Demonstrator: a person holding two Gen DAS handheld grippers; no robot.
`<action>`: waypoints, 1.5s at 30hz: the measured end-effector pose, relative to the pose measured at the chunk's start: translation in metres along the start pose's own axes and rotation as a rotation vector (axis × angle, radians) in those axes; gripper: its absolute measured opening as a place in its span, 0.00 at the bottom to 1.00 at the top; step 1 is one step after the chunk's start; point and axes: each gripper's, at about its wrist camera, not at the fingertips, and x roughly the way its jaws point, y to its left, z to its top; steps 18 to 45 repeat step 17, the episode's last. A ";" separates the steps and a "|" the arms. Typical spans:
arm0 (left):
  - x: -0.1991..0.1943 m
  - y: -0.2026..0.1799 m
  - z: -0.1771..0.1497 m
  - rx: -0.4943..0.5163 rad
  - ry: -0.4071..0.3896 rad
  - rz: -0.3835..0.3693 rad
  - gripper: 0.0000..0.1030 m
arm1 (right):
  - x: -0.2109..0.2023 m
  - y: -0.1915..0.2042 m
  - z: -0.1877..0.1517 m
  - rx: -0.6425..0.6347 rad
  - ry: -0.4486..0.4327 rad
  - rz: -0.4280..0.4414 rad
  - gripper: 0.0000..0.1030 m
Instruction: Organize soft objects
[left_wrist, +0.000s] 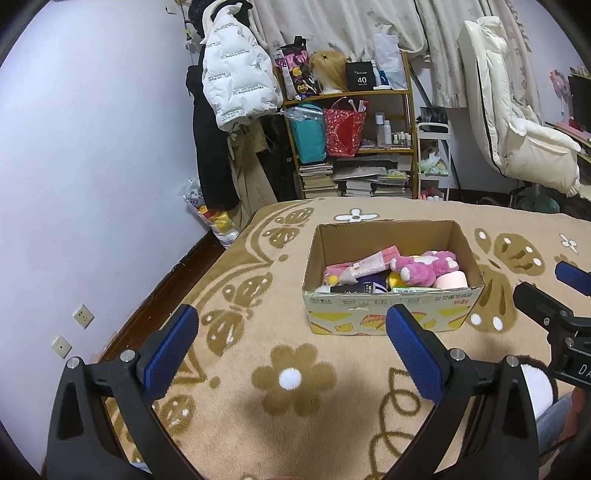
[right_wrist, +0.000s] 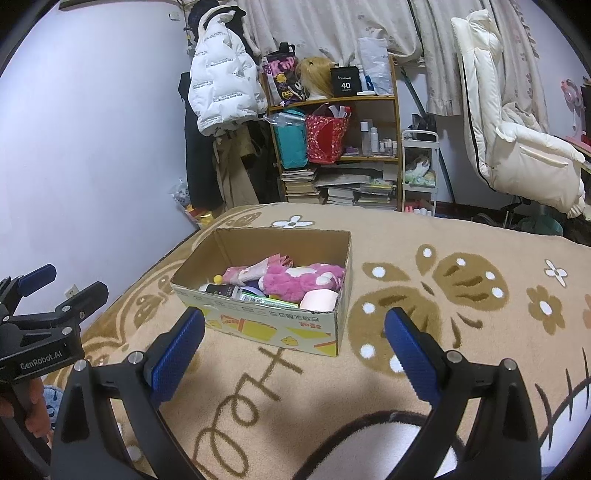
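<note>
An open cardboard box (left_wrist: 391, 314) (right_wrist: 273, 328) stands on a beige patterned blanket (left_wrist: 295, 413) (right_wrist: 461, 332). Inside lie a pink plush toy (left_wrist: 424, 267) (right_wrist: 303, 280), a pale pink roll (left_wrist: 451, 281) (right_wrist: 319, 298), a pink wrapped item (left_wrist: 364, 264) (right_wrist: 251, 272) and several small packages. My left gripper (left_wrist: 293, 339) is open and empty, held above the blanket in front of the box; it also shows in the right wrist view (right_wrist: 62, 284). My right gripper (right_wrist: 295, 341) is open and empty, to the right of the left; it also shows in the left wrist view (left_wrist: 550, 284).
Beyond the bed stand a wooden shelf (left_wrist: 412, 122) (right_wrist: 397, 122) with bags, bottles and stacked books, a rack with a white puffer jacket (left_wrist: 236, 77) (right_wrist: 218, 81), and a white padded chair (left_wrist: 517, 122) (right_wrist: 517, 140). A wall runs along the left.
</note>
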 end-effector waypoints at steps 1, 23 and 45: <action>0.000 0.000 0.000 0.001 0.001 -0.001 0.98 | 0.000 0.000 0.000 0.000 0.000 0.000 0.99; 0.001 0.004 -0.004 -0.029 -0.001 -0.007 0.98 | 0.001 -0.001 0.000 0.000 0.001 -0.001 0.99; 0.001 0.004 -0.004 -0.029 -0.001 -0.007 0.98 | 0.001 -0.001 0.000 0.000 0.001 -0.001 0.99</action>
